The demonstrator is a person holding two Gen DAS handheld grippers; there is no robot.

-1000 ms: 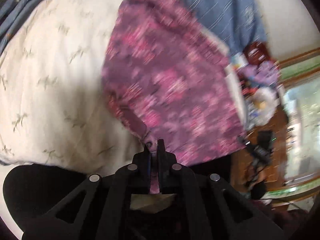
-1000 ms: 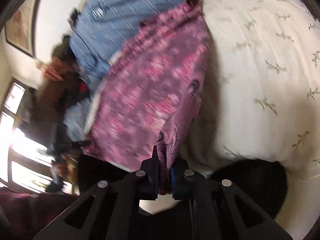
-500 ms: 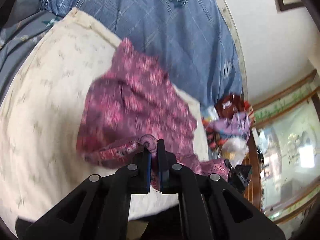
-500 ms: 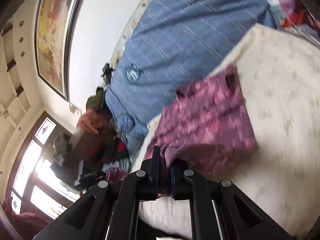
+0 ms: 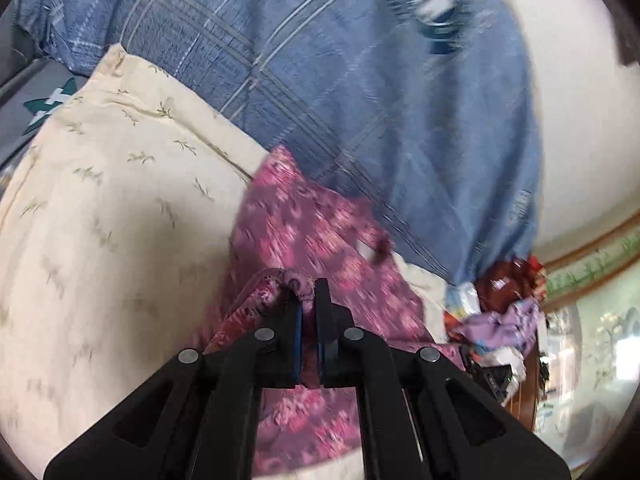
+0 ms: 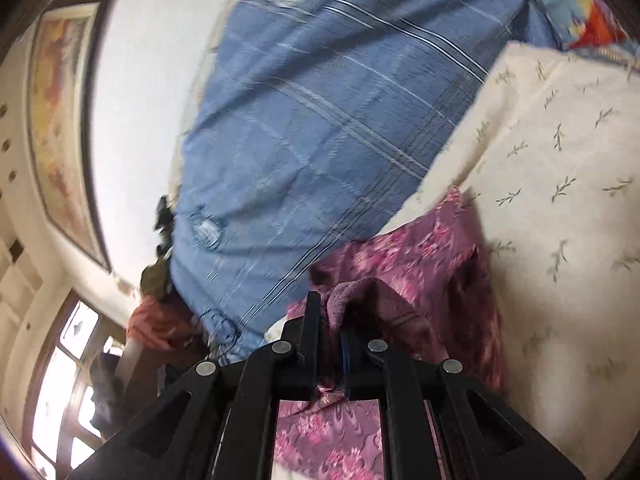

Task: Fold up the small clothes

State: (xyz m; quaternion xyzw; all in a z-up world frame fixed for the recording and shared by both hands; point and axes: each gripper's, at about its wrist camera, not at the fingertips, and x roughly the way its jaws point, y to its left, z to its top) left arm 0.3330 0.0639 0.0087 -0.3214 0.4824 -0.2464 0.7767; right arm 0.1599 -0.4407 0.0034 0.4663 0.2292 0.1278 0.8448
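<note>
Both grippers, left gripper [image 5: 307, 294] and right gripper [image 6: 330, 312], are pinching the floral garment's [image 5: 320, 248] hem; it's draping limp over the cream quilt [image 5: 100, 208]; I'm favouring edge grips.

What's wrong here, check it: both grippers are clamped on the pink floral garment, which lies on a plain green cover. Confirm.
The cover is wrong. Both wrist views show the pink floral garment lying on a cream cover with a leaf print, not plain green. Left gripper and right gripper are indeed clamped on it.

My black gripper [image 5: 307, 304] meets a purple garment [image 5: 320, 240] with pink flowers, a cream pillow [image 5: 120, 200] with green sprigs, and a blue plaid blanket [image 5: 360, 100].
</note>
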